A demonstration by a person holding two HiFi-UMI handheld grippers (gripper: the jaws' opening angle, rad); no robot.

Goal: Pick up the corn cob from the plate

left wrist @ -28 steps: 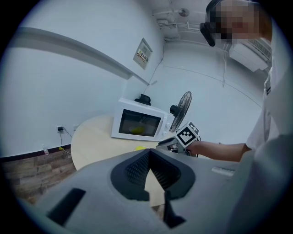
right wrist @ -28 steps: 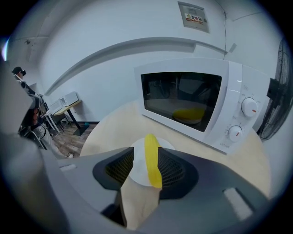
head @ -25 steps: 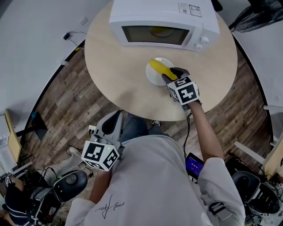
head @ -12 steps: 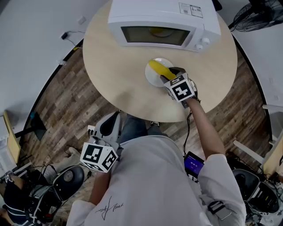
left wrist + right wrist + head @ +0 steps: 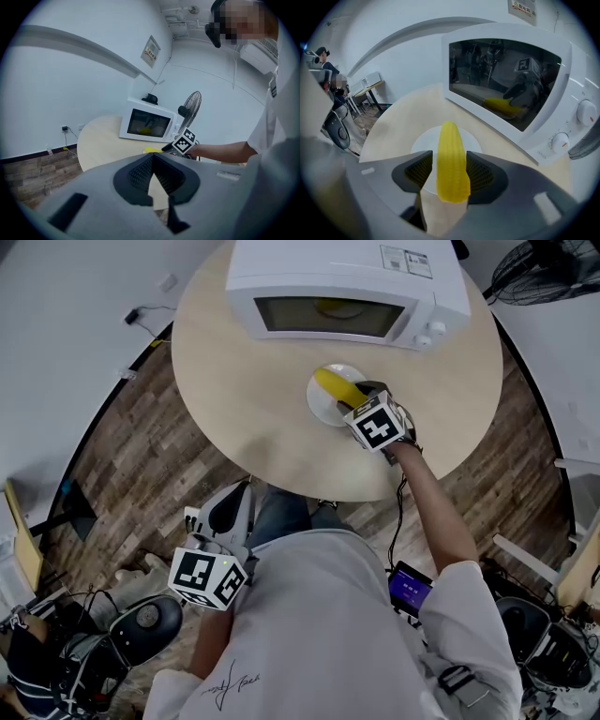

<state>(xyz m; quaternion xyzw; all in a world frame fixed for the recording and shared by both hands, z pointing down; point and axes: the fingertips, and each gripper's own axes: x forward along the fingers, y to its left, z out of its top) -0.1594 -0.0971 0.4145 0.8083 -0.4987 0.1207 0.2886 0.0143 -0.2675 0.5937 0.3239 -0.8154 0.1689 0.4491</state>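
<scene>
- Head view: a round table [image 5: 244, 381] carries a white microwave [image 5: 347, 277] at its 12 o'clock edge. A white plate [image 5: 319, 407] sits just at the microwave's 6 o'clock.
- The yellow corn cob [image 5: 333, 383] lies across the plate, running from 11 o'clock to 5 o'clock.
- The right gripper [image 5: 361, 401] reaches in from the plate's 5 o'clock, and its tips sit at the cob's near end.
- The left gripper [image 5: 242, 491] hangs off the table at 7 o'clock, over the wooden floor [image 5: 141, 456], well apart from the plate.
- Left gripper view: its jaws meet at the tips with nothing between them. The microwave stands at 12 o'clock and a fan [image 5: 190, 105] at 1 o'clock. The right gripper's marker cube and a sliver of the cob show just above the jaw tips.
- Right gripper view: the cob stands between the two jaws and points to 12 o'clock, its far part over the plate. The jaws have just been opening. A strip of plate shows between the 9 o'clock pad and the cob. The 3 o'clock pad sits at the cob's edge, so the claw surrounds the cob without clamping it.
- The microwave door at 1 o'clock mirrors the cob and the gripper.
</scene>
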